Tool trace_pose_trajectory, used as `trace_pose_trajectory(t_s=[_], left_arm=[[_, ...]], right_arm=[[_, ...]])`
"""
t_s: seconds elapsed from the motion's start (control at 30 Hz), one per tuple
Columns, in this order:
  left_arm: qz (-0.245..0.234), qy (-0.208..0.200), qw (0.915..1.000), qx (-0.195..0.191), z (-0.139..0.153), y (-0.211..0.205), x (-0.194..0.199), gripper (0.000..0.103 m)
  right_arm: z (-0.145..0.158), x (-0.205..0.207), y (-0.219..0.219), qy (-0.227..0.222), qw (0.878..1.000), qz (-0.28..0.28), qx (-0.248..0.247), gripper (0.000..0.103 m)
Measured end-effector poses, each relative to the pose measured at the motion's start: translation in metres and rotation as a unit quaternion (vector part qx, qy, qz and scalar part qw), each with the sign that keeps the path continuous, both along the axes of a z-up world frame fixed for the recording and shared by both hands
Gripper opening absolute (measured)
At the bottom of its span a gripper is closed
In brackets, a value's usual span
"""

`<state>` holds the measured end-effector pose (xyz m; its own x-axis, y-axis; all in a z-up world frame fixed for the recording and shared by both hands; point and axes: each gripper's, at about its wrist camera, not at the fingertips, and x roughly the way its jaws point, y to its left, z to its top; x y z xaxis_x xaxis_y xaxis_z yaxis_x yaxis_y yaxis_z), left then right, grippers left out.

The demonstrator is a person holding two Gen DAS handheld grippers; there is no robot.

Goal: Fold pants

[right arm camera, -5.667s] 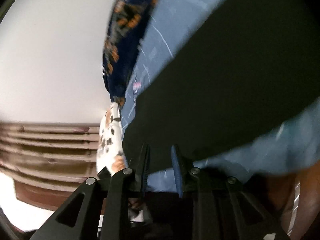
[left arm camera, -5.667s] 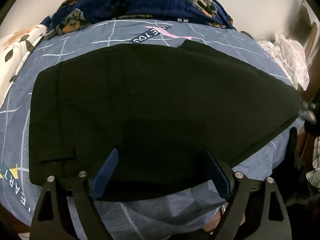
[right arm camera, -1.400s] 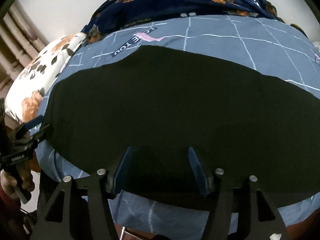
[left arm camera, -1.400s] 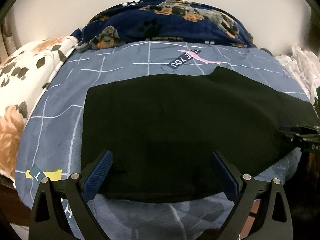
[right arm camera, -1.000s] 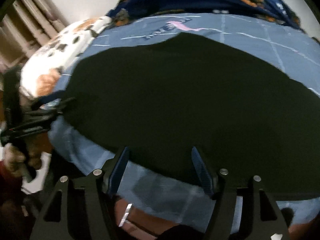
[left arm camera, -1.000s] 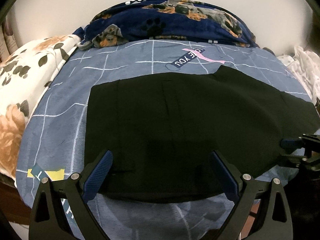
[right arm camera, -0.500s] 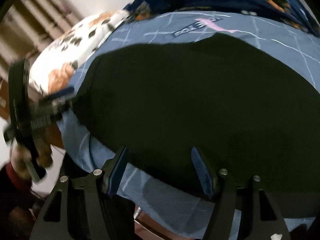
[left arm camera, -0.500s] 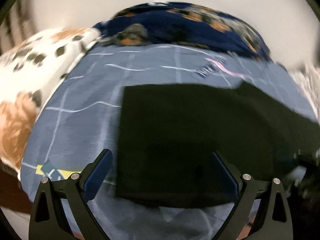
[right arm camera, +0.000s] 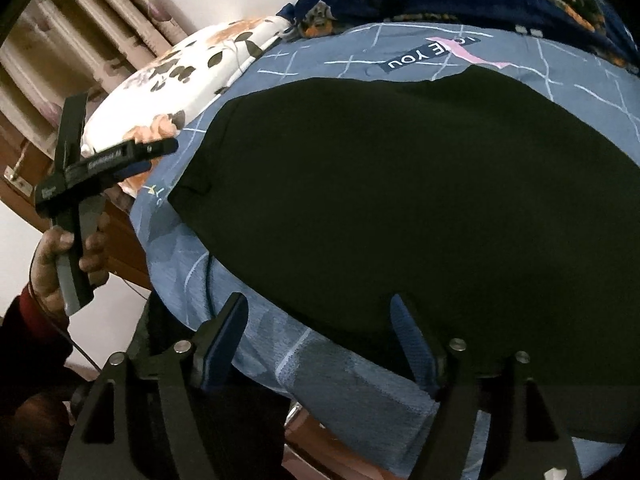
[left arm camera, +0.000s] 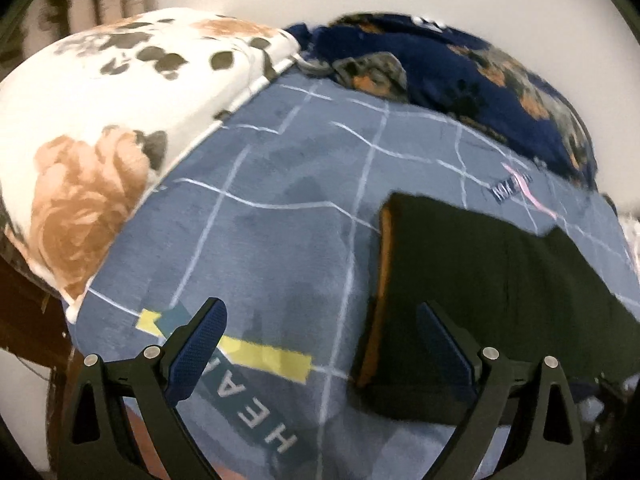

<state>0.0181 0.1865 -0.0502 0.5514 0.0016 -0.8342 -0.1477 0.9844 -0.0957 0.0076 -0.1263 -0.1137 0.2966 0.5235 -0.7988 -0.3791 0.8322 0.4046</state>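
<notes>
Black pants (right arm camera: 400, 184) lie folded flat on a blue grid-patterned bedspread (right arm camera: 320, 60). In the left wrist view the pants (left arm camera: 480, 280) fill the right side, their left edge running down the middle. My left gripper (left arm camera: 320, 344) is open and empty, hovering above the bedspread (left arm camera: 260, 240) just left of the pants' near corner. It also shows in the right wrist view (right arm camera: 156, 152), held by a hand off the bed's left edge. My right gripper (right arm camera: 320, 340) is open and empty above the pants' near edge.
A white floral pillow (left arm camera: 100, 120) lies at the left end of the bed. A dark blue dog-print blanket (left arm camera: 460, 72) is bunched along the far side by the wall. Curtains (right arm camera: 100, 32) hang at the left. The bed's front edge drops off below both grippers.
My left gripper has swung left, off the pants, so they slid to the right of its view. My right gripper has stayed over the near edge, turning slightly left.
</notes>
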Motion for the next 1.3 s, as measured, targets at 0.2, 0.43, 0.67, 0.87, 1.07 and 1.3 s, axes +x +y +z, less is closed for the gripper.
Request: trace_pose_trajectory(t_s=[0.2,0.43,0.67,0.87,1.07,1.3], left_arm=[[-0.022,0.044,0.9978,-0.045,-0.006,0.013,-0.019,0.062],[-0.059,0.076,0.9843,-0.148,-0.018,0.020,-0.038,0.051],[-0.096,0.093,0.9802,-0.146,-0.022,-0.002,-0.031,0.051],[-0.100,0.084,0.9765,-0.172,-0.023,-0.006,-0.020,0.033],[-0.095,0.088,0.9846,-0.118,-0.023,-0.011,-0.018,0.017],[-0.100,0.096,0.9829,-0.121,-0.020,-0.012,-0.012,0.017]], right_arm=[[-0.001,0.005,-0.006,0.015,1.000,-0.007,0.023,0.072],[-0.002,0.005,-0.005,0.017,0.999,-0.010,0.029,0.076],[-0.002,0.005,-0.003,0.020,0.999,-0.012,0.031,0.078],[-0.002,0.005,-0.003,0.021,0.999,-0.013,0.033,0.080],[-0.002,0.004,-0.004,0.021,0.999,-0.010,0.037,0.085],[-0.004,0.007,-0.013,0.035,0.996,-0.024,0.074,0.087]])
